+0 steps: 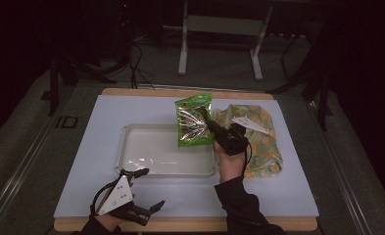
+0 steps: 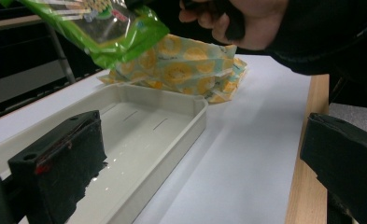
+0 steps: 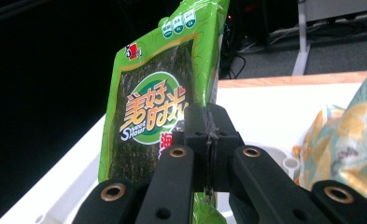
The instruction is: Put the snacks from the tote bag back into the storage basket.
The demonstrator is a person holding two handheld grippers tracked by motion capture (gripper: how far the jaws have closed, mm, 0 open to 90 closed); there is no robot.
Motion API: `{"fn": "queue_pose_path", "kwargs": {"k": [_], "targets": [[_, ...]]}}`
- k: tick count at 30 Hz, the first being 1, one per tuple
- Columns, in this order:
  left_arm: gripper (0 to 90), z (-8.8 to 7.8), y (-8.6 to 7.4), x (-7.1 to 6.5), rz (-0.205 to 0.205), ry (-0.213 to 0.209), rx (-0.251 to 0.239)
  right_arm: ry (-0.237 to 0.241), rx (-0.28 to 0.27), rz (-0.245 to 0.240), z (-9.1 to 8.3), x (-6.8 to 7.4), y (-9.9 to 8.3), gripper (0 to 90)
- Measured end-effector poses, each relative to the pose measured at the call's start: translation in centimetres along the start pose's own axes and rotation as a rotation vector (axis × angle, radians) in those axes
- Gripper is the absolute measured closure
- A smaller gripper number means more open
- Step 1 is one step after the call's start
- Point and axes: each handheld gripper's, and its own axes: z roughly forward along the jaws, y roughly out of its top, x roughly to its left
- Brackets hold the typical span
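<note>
I am holding the green packet [image 1: 195,121] pinched at its edge in the closed right gripper [image 1: 213,128], hanging above the tray's [image 1: 131,169] far right corner, and judging it should be lowered flat before releasing, while the left gripper [image 1: 142,190] is idling open near the table's [image 1: 278,196] near edge.

Both tools black. Left tool [image 1: 148,188]: grey three-cornered plate on top, white dots, black cable looping behind. Right tool [image 3: 210,140]: brass-ringed pivot holes on jaw links. Black sleeves [image 1: 241,203] behind each.
</note>
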Motion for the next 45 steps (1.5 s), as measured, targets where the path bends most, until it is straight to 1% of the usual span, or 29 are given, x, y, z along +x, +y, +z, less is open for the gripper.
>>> {"fn": "queue_pose_path", "kwargs": {"k": [5,9,10,11,13,14,15,16,17,19,21,22,24,25,26,29,31,33,36,39,42,45], "targets": [[0.4,0.0,0.0,0.0,0.004,-0.003,0.002,-0.015,0.009,0.012,0.5,-0.2,-1.4,89.1],[0.4,0.0,0.0,0.0,0.004,-0.002,-0.001,-0.023,0.014,0.045,0.9,-0.4,-2.8,89.1],[0.4,0.0,0.0,0.0,0.004,-0.003,-0.001,-0.025,0.014,0.049,0.9,-0.4,-3.1,89.1],[0.4,0.0,0.0,0.0,0.004,-0.003,-0.001,-0.025,0.014,0.049,0.9,-0.4,-3.1,89.1],[0.4,0.0,0.0,-0.1,0.006,-0.004,0.000,-0.036,0.028,0.064,1.3,-0.5,-4.3,89.1],[0.4,0.0,0.0,-0.1,0.006,-0.004,0.000,-0.036,0.028,0.064,1.3,-0.5,-4.3,89.1],[0.4,0.0,0.0,-0.1,0.005,-0.004,0.001,-0.032,0.036,0.078,1.4,-0.6,-4.6,89.1],[0.4,0.0,0.0,-0.1,0.005,-0.004,0.001,-0.032,0.036,0.078,1.4,-0.6,-4.6,89.1],[0.4,0.0,0.0,-0.1,0.004,-0.005,0.000,-0.039,0.059,0.098,1.7,-0.9,-5.5,89.0],[0.4,0.1,0.0,-0.1,0.003,-0.006,-0.001,-0.049,0.069,0.108,1.7,-1.1,-6.1,89.0],[0.4,0.1,0.0,-0.1,0.004,-0.005,0.001,-0.043,0.079,0.140,1.7,-1.3,-6.7,89.0],[0.4,0.1,0.0,-0.1,0.004,-0.005,0.001,-0.042,0.085,0.145,1.7,-1.4,-7.0,89.0],[0.4,0.1,0.0,-0.1,0.003,-0.006,0.002,-0.048,0.097,0.139,1.7,-1.3,-7.6,89.0],[0.4,0.1,0.0,-0.1,0.003,-0.006,0.002,-0.048,0.097,0.139,1.7,-1.3,-7.6,89.0],[0.4,0.1,0.0,-0.1,0.004,-0.005,0.001,-0.058,0.109,0.130,1.8,-1.5,-8.1,89.0],[0.4,0.1,0.0,-0.1,0.005,-0.004,0.001,-0.071,0.121,0.139,1.8,-1.9,-8.6,89.0],[0.4,0.1,0.0,-0.1,0.004,-0.002,0.000,-0.085,0.127,0.125,1.6,-1.9,-8.9,88.9],[0.4,0.1,0.0,-0.1,0.005,-0.002,0.001,-0.085,0.134,0.122,1.7,-1.9,-9.1,89.0],[0.4,0.0,0.0,-0.1,0.006,-0.003,-0.001,-0.089,0.143,0.141,1.6,-2.2,-9.5,89.0],[0.4,0.0,0.0,-0.1,0.006,-0.001,-0.003,-0.095,0.153,0.140,1.5,-2.1,-9.7,88.9],[0.4,0.0,0.0,-0.1,0.007,-0.001,-0.002,-0.099,0.170,0.126,1.6,-2.1,-10.0,88.9],[0.4,0.0,0.0,-0.1,0.007,-0.001,-0.002,-0.094,0.177,0.142,1.6,-2.3,-10.3,88.9]]}}
